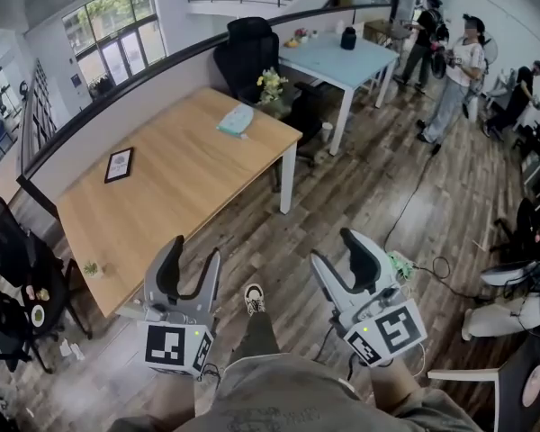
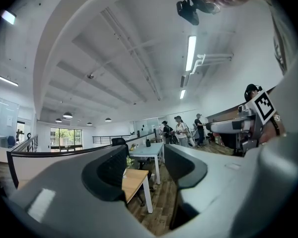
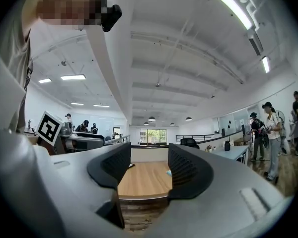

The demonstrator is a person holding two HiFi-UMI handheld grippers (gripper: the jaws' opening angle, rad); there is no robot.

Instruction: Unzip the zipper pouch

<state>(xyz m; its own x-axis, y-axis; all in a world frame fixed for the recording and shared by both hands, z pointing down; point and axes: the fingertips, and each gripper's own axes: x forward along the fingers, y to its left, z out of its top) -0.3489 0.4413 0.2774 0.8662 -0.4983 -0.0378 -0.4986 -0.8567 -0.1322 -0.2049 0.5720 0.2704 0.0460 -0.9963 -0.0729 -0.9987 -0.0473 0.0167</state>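
The task has not begun, as far as the pictures show. The left gripper [image 1: 193,255] hangs off the near edge of the wooden worktop [image 1: 180,183], over the floor. Its jaws stand wide apart with nothing between them but air. The pale teal thing lying flat near the far right corner of the worktop is most likely the zipper pouch [image 1: 237,120], untouched and well apart from both grippers. The right gripper [image 1: 335,248], further off the worktop's near edge, is likewise spread wide and empty.

All the work is left: approach the worktop, pin the pouch, take the pull and draw it along.

The pouch is too small to show its zipper, its pull or whether it is closed. The right gripper view catches only a teal sliver of it beside one jaw. The left gripper view shows just a corner of the worktop.
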